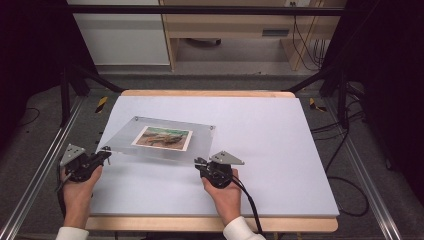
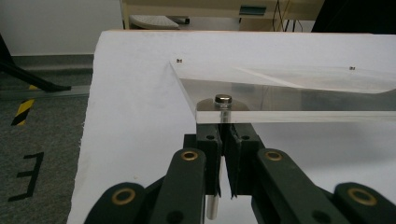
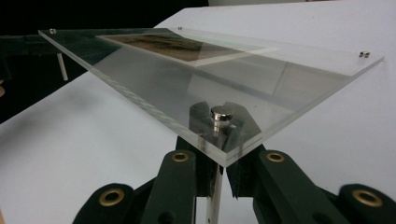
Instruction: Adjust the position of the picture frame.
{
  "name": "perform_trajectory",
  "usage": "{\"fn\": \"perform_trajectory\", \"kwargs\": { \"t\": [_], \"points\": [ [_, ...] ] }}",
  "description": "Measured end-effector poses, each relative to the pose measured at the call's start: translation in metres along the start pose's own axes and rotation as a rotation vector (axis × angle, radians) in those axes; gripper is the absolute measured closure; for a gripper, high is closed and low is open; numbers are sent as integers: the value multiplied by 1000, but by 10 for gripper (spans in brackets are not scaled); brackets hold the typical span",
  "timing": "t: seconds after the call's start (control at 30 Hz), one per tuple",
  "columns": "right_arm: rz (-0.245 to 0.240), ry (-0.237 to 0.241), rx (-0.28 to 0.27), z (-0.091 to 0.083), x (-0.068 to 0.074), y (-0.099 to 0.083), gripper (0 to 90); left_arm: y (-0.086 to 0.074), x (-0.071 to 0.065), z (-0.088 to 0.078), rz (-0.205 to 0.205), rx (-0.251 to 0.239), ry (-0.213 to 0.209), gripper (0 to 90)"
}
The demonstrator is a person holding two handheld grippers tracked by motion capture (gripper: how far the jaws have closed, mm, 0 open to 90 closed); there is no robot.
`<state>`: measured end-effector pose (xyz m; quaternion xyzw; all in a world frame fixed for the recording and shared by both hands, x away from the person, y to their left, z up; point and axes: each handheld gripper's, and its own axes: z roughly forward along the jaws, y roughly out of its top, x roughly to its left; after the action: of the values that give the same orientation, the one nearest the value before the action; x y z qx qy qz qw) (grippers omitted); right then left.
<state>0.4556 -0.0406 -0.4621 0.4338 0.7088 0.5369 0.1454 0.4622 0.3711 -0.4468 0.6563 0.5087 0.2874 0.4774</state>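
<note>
High view: clear frame (image 1: 165, 140) mid-table on white sheet (image 1: 280, 150), near edge lifted, photo (image 1: 162, 137) sandwiched inside. Left gripper (image 1: 105, 152) clamped on metal post (image 2: 222, 105) at near-left corner; right gripper (image 1: 201, 164) clamped on post (image 3: 221, 119) at near-right corner. Cable (image 1: 247, 200) trails toward person. Nothing blocking.

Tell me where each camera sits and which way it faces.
High view: above the person's side, looking forward and down at the table; both forearms, left claw, right claw.
Left gripper view: rides that claw, looking along its jaws at the acrylic frame.
Right gripper view: likewise, at the frame's corner post.
Shared: the acrylic frame with the photo.
</note>
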Motion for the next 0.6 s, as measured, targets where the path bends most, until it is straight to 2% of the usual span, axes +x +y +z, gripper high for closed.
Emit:
{"fn": "perform_trajectory", "kwargs": {
  "t": [0.13, 0.2, 0.3, 0.43, 0.53, 0.6],
  "points": [
    [0, -11, -21, 0, 1, -1, 816, 1, -1, -1, 3, 2, 1, 841],
    [-5, -15, -27, -1, 1, 0, 846, 1, -1, -1, 3, 4, -3, 841],
    [4, -16, -21, -2, 1, 2, 848, 0, -1, -1, 21, 6, -6, 841],
    [14, -4, -15, -3, 0, 4, 848, -2, 6, 3, -25, -5, -52, 821],
    [23, 1, -3, -3, 0, 4, 847, -2, 8, 5, -28, 0, -58, 770],
    [15, -3, -1, -2, 0, 3, 847, -1, 11, 8, -20, -1, -70, 766]
  ]
}}
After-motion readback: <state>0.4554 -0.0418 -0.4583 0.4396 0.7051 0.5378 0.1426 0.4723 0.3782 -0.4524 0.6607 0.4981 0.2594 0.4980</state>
